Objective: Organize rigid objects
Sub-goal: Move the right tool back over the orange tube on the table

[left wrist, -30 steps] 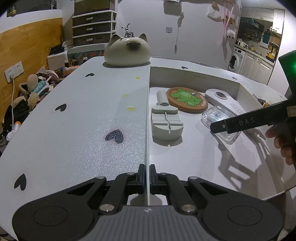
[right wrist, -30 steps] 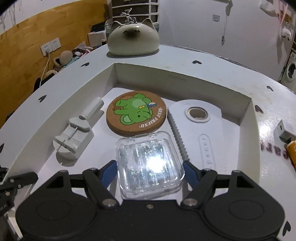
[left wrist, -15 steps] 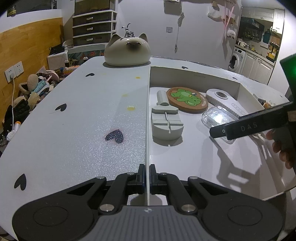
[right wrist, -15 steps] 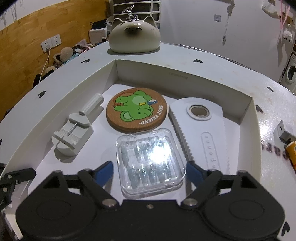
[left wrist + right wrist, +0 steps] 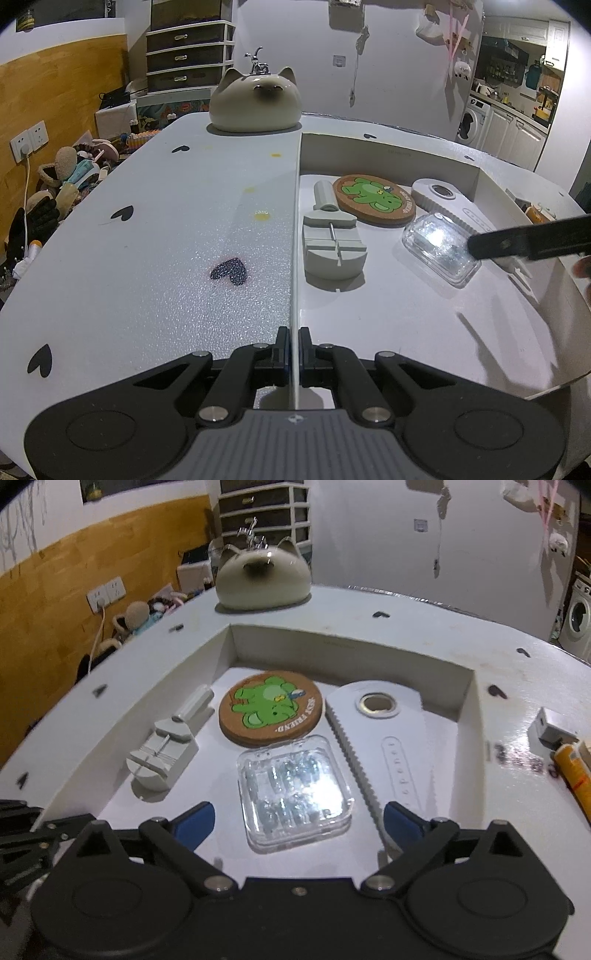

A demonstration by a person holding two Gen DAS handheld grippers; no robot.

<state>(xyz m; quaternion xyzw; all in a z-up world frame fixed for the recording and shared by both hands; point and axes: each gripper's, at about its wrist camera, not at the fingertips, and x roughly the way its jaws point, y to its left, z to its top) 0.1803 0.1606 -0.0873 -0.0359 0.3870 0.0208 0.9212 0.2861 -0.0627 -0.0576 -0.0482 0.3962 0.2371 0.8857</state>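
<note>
Right gripper (image 5: 298, 821) back; yellow tube (image 5: 572, 771) right-view only.

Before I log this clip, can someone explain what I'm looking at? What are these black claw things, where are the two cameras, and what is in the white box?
There is no robot: a person carries one hand-held gripper in each hand, each with a fisheye camera looking along its fingers.

In the left view, the left hand-held gripper is shut on the thin side wall of the white tray.

In the right view, the right hand-held gripper is open, its blue pads on either side of the clear plastic case without touching it.

Also in the tray are a cork coaster with a green elephant, a gray watch tool and a white ridged opener. A cat-shaped ceramic sits on the table behind.
</note>
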